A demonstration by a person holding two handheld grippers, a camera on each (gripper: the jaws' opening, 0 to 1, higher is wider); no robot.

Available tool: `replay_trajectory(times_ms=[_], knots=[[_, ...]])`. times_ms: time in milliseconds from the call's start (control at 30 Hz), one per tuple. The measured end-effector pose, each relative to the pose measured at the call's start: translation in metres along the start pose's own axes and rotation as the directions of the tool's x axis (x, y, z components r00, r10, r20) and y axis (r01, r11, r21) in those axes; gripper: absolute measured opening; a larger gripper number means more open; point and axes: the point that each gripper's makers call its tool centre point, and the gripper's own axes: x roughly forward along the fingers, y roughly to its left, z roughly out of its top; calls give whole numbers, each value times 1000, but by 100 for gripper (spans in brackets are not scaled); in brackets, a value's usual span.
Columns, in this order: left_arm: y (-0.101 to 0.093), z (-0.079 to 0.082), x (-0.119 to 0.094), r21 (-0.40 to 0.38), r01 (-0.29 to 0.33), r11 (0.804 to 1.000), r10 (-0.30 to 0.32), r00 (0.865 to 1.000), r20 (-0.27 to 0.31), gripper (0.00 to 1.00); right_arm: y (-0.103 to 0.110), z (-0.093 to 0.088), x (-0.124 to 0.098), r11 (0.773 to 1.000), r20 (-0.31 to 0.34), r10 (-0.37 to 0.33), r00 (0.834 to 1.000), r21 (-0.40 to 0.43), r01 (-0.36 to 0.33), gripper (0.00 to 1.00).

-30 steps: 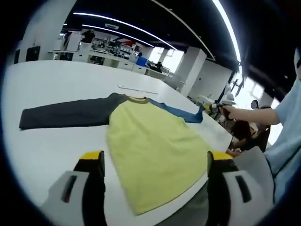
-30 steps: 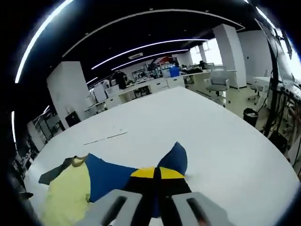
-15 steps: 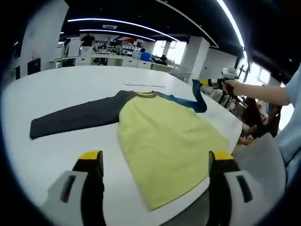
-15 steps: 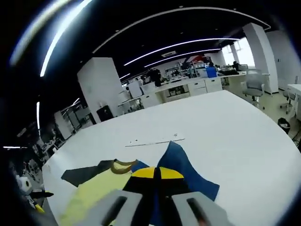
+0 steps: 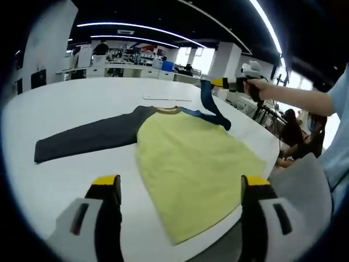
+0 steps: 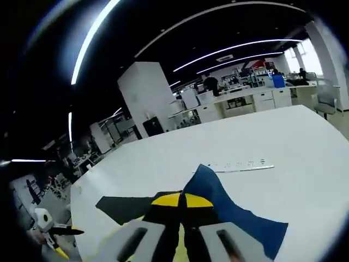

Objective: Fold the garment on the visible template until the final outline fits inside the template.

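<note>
Right gripper view: gripper (image 6: 182,201) clamping blue sleeve (image 6: 218,202)

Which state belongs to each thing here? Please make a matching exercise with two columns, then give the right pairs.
Things:
1. blue sleeve
2. dark grey sleeve
3. yellow shirt body
4. left gripper

States:
A. open, holding nothing
B. lifted off the white table, pinched by the right gripper
C. stretched flat on the table, away from the body
D. flat, its hem at the table's near edge

Pairs: 1-B, 2-C, 3-D, 4-A
</note>
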Motion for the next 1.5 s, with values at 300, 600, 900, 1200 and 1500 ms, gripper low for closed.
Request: replay_trajectory(times_ms=[300, 600, 900, 1200, 1500], knots=[[0, -1, 1, -4, 3, 1000, -3, 1000, -8, 88, 66, -18, 51, 991, -59, 129, 990, -35, -132, 0], [1, -3, 1, -15, 4, 1000, -4, 1000, -11, 87, 105, -43, 92, 978, -119, 199, 973, -44, -205, 0], [3, -4, 2, -22, 6, 1000, -6, 1000, -16, 86, 108, -100, 123, 978, -242, 186, 952, -47, -203, 0], [5, -5, 2, -25, 6, 1000, -6, 1000, -17, 86, 112, -127, 131, 977, -290, 189, 938, -36, -208, 0], [3, -6, 2, -21, 14, 1000, -15, 1000, -22, 86, 121, -141, 133, 975, -312, 206, 927, -16, -222, 0]])
